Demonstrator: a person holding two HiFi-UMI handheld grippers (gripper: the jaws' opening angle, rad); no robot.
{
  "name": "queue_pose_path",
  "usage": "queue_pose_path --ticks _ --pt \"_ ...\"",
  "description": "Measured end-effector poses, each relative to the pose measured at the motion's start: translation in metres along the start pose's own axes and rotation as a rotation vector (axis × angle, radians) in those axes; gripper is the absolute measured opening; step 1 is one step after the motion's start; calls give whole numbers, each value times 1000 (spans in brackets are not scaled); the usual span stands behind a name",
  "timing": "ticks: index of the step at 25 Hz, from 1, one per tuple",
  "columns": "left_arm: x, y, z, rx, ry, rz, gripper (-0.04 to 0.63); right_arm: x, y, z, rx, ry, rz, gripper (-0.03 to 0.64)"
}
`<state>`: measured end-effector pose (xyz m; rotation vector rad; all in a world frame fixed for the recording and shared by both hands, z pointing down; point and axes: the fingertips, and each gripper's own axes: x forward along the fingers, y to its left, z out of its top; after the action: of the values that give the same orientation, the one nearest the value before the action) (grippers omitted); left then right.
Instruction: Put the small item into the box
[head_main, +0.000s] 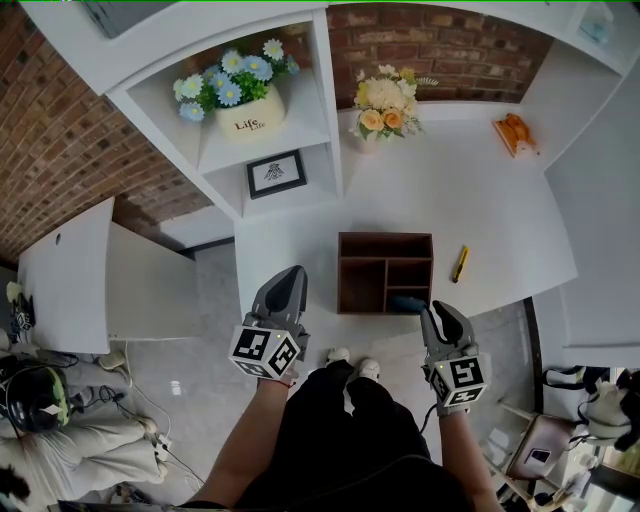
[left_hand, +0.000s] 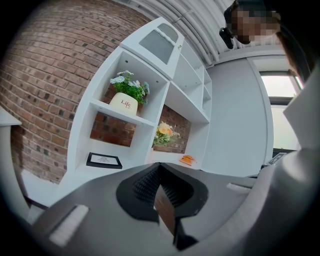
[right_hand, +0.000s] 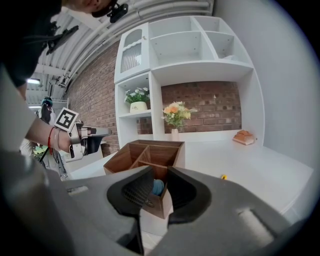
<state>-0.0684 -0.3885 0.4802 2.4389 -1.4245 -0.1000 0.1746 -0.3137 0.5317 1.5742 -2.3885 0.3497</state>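
A dark wooden box (head_main: 385, 238) with several compartments stands near the front edge of the white table (head_main: 450, 190). A small blue item (head_main: 406, 301) lies in its front right compartment. My right gripper (head_main: 437, 312) hovers just off that corner. In the right gripper view the jaws (right_hand: 160, 172) stand narrowly open and hold nothing. The blue item (right_hand: 157, 187) shows through the gap, inside the box (right_hand: 131, 156). My left gripper (head_main: 292, 275) hangs left of the box, over the floor. Its tips (left_hand: 159, 170) meet, with nothing in them.
A thin yellow item (head_main: 460, 263) lies on the table right of the box. A vase of flowers (head_main: 384, 110) and an orange object (head_main: 514, 133) stand at the back. The shelf unit holds a flower pot (head_main: 248, 115) and a framed picture (head_main: 276, 173).
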Motion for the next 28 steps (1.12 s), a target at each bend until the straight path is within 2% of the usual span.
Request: queue_pose_path --ticks 6,12,28 --pt "0 -3 4 8 -8 -6 2 -4 -4 15 12 -47 -4 69" --pt "2 -6 11 17 -24 -15 2 -6 -13 40 16 -111 -11 3" --pt "1 -6 36 40 -80 -24 2 -10 -21 97 17 -220 1 3"
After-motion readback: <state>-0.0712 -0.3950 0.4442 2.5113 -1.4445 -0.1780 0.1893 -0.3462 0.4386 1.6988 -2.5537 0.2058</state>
